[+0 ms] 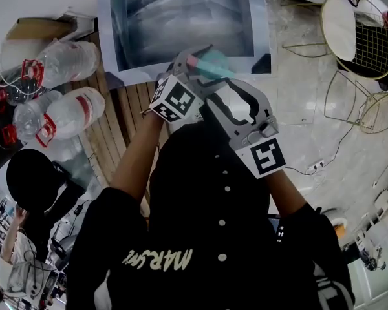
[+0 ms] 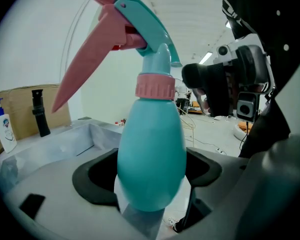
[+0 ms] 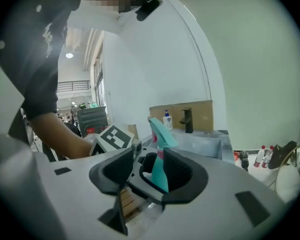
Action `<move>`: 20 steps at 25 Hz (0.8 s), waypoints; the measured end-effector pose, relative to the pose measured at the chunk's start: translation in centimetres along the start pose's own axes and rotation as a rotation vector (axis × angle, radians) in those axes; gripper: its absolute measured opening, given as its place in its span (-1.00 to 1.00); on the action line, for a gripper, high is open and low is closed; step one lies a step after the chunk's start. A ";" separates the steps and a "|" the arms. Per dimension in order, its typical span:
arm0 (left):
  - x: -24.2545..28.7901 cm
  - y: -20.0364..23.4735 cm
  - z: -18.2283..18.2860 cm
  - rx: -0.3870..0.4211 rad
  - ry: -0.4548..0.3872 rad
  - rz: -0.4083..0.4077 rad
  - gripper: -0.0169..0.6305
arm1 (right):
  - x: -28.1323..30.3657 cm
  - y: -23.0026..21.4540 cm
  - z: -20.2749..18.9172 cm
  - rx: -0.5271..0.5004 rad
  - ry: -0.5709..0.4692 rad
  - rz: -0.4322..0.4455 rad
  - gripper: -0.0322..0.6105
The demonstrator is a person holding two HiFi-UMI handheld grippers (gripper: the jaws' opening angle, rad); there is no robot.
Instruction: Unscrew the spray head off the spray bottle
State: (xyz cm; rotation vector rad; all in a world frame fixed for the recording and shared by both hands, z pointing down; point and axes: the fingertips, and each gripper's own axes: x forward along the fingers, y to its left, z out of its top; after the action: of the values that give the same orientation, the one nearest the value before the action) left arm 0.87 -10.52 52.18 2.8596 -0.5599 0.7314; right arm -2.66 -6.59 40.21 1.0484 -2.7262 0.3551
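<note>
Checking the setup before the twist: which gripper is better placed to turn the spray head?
Right. The left gripper is shut on the bottle, steadying it; the right gripper is open and free, with the head in line beyond its jaws.

Plastic bottles (image 1: pixel 64 112) crowd the left, a wire chair (image 1: pixel 365 41) the right; floor (image 1: pixel 297 102) between seems open.

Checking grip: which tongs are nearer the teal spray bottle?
Left: the left tongs clamp the spray bottle; the right tongs stand open, short of it.
</note>
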 end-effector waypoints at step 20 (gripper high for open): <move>0.2 0.1 0.1 -0.023 0.026 0.010 0.32 | 2.9 -2.0 0.8 -0.079 0.000 -0.007 -0.13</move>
State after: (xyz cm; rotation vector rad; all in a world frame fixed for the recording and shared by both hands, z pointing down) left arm 1.10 -10.67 52.20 2.8246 -0.5759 0.7574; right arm -3.52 -10.05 40.55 1.0364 -2.7125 0.2445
